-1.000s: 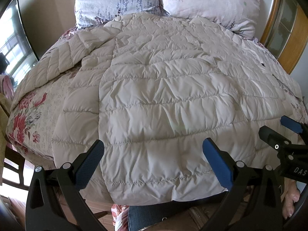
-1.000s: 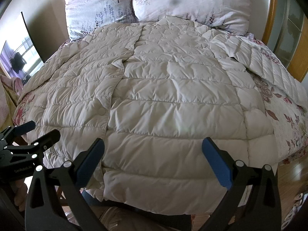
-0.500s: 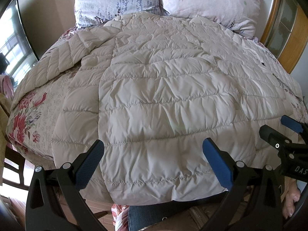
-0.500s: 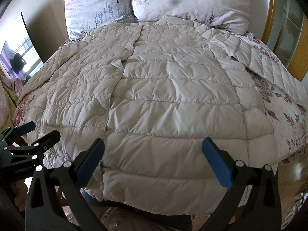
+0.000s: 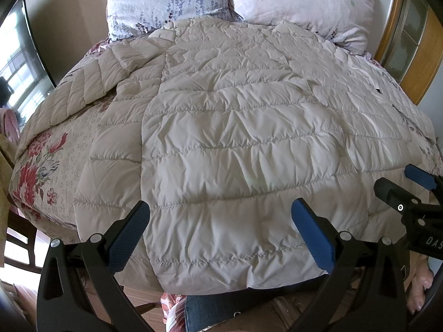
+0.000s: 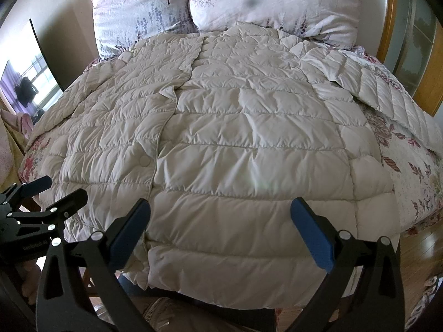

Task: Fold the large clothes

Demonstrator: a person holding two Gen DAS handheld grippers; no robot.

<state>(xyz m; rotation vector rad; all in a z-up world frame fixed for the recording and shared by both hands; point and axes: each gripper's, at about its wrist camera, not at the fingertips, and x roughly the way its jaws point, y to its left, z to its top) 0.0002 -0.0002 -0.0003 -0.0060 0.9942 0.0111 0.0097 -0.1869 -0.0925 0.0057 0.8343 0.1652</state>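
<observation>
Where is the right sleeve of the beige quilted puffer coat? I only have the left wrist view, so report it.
Observer: The right sleeve of the beige quilted puffer coat lies spread out sideways on the flowered bedspread, not folded in.
Operator: Now check the right gripper.
Observer: The right gripper is wide open above the coat's hem and holds nothing.
Operator: Describe the front closure.
Observer: A round snap button shows beside the front overlap edge, and the front lies closed there.
</observation>
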